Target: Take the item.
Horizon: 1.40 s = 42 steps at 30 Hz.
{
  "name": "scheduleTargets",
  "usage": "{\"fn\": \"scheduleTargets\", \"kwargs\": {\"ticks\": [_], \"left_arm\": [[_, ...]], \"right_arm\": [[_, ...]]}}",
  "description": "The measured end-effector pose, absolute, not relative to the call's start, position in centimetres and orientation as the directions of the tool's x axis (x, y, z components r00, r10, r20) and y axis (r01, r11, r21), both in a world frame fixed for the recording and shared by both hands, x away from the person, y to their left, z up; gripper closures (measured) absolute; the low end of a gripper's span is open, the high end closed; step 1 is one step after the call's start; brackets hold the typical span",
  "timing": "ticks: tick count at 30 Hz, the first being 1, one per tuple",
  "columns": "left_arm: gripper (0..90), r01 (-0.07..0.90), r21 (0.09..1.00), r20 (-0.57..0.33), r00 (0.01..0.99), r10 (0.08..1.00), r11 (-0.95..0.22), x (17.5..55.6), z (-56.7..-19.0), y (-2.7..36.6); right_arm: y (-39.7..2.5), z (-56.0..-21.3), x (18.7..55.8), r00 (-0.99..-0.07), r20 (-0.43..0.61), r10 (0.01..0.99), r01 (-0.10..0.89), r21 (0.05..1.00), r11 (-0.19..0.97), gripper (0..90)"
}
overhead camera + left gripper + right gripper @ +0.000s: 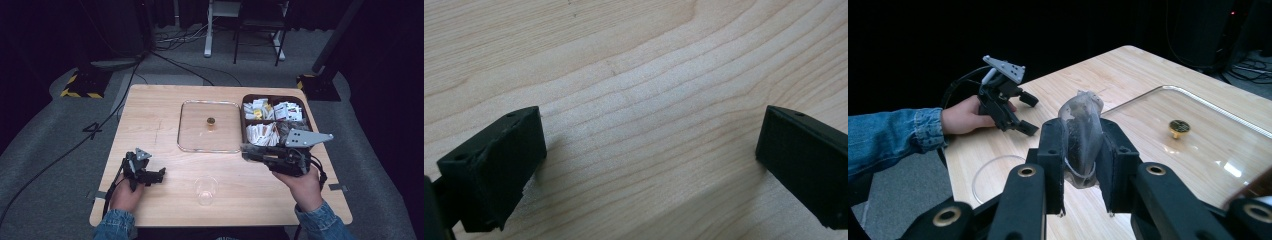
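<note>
Right gripper [1081,165] clamps a grey tea bag [1080,135] at 3 o'clock; left gripper [651,150], jaws apart, rests at 8 o'clock on the table [634,60]

Pale wooden table [150,115] bearing glass lid [210,145], compartment box [307,117], clear cup [205,190]
</note>
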<state>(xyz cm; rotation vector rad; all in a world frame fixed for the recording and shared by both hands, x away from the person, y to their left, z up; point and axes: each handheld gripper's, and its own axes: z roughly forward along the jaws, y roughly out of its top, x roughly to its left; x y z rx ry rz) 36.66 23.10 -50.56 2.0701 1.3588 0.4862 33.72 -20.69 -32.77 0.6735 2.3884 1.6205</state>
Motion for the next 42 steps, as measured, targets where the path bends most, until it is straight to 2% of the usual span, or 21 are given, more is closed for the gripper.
{"fn": "scheduleTargets", "kwargs": {"ticks": [6, 25, 30, 42], "left_arm": [[0.1, 0.686, 0.665, -0.025, 0.415, 0.909, -0.295, 36.8, -50.6, 23.1], [0.1, 0.684, 0.667, -0.028, 0.42, 0.907, -0.296, 37.0, -50.6, 23.1], [0.1, 0.685, 0.665, -0.027, 0.42, 0.907, -0.297, 37.0, -50.6, 23.1], [0.1, 0.686, 0.664, -0.03, 0.42, 0.907, -0.296, 37.0, -50.6, 23.1]], "right_arm": [[-18.2, -33.1, 33.2, -0.894, 0.101, 0.437, 0.261, 0.909, 0.325, 74.3], [-14.7, -35.2, 32.4, -0.926, 0.115, 0.36, 0.259, 0.887, 0.383, 74.3], [-13.6, -35.9, 32.0, -0.942, 0.095, 0.323, 0.224, 0.894, 0.389, 74.3], [-11.7, -38.0, 32.0, -0.948, 0.142, 0.286, 0.262, 0.858, 0.442, 74.3]]}}
